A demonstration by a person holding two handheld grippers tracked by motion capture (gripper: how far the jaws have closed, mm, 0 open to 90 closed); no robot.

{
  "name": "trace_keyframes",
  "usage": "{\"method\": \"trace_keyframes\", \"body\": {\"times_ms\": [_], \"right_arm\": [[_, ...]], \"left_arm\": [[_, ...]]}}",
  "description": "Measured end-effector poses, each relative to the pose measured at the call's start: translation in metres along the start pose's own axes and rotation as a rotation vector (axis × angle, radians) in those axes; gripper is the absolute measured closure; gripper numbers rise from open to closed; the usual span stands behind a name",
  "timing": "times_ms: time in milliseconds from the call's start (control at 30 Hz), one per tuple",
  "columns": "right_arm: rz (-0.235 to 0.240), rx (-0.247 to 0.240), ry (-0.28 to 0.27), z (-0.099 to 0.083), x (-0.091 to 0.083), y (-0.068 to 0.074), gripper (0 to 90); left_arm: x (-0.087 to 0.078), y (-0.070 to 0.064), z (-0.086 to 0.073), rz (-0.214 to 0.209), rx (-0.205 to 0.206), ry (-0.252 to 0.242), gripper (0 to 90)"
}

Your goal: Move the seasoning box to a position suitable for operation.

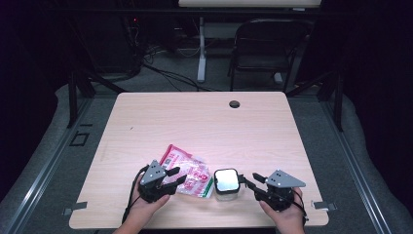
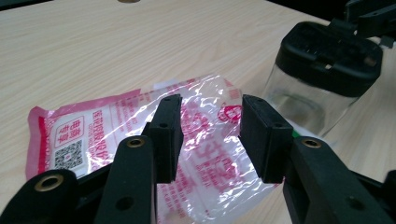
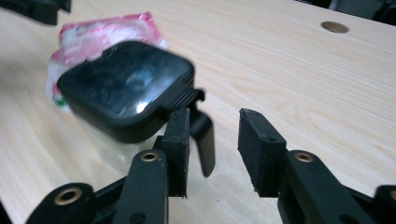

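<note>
Hovering open-jawed: left gripper [image 2: 210, 135] over packet [image 2: 116, 135], right gripper [image 3: 212, 149] beside jar [image 3: 126, 88].

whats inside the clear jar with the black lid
Through the clear wall of the jar nothing shows inside; it looks empty, with the wooden table visible through it. The black lid covers the top, so the part right under it is hidden.

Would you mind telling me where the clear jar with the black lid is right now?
In the high view the jar stands near the table's front edge, just right of the pink plastic bag, between the left claw and the right claw.
</note>
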State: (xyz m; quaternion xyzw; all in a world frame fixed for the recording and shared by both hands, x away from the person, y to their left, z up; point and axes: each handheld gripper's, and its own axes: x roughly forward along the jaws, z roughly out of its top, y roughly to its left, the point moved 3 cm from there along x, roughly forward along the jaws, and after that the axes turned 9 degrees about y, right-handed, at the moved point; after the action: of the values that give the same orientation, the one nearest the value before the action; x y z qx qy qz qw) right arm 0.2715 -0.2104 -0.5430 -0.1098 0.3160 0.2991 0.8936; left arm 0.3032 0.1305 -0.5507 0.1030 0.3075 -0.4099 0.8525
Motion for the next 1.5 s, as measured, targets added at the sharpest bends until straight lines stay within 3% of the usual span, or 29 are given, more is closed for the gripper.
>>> {"method": "trace_keyframes", "body": {"times_ms": [200,333,467,600,667,700,767,900,1200,1500], "right_arm": [[-0.005,0.052,-0.004,0.015,-0.007,0.003,62.0],[0.002,0.076,-0.007,0.038,-0.011,0.004,65.6],[-0.009,0.105,-0.008,0.055,-0.005,0.001,67.0],[-0.007,0.158,-0.006,0.061,0.002,0.000,69.0],[-0.004,0.162,0.000,0.060,0.004,0.003,72.2],[-0.005,0.151,0.011,0.059,0.006,0.005,72.7],[-0.021,0.127,0.018,0.056,0.006,0.009,72.9],[-0.051,0.109,0.015,0.051,0.006,0.014,73.1],[-0.033,0.131,0.048,0.041,0.003,0.012,79.1],[-0.014,0.133,0.080,0.035,0.010,0.015,81.2]], "left_arm": [[0.000,-0.012,0.021,-0.037,-0.004,-0.012,58.4],[0.006,-0.017,0.044,-0.070,-0.022,-0.017,58.8],[0.017,-0.017,0.056,-0.088,-0.051,-0.012,65.7],[0.024,-0.021,0.062,-0.106,-0.032,-0.003,66.4],[0.024,-0.023,0.063,-0.109,-0.025,-0.003,66.6],[0.026,-0.026,0.062,-0.106,0.007,0.001,66.6],[0.026,-0.029,0.060,-0.098,0.029,0.012,66.5],[0.027,-0.032,0.056,-0.107,0.026,0.027,69.6],[0.040,-0.042,0.043,-0.122,0.064,0.091,73.1],[0.044,-0.048,0.039,-0.139,0.083,0.115,78.8]]}}
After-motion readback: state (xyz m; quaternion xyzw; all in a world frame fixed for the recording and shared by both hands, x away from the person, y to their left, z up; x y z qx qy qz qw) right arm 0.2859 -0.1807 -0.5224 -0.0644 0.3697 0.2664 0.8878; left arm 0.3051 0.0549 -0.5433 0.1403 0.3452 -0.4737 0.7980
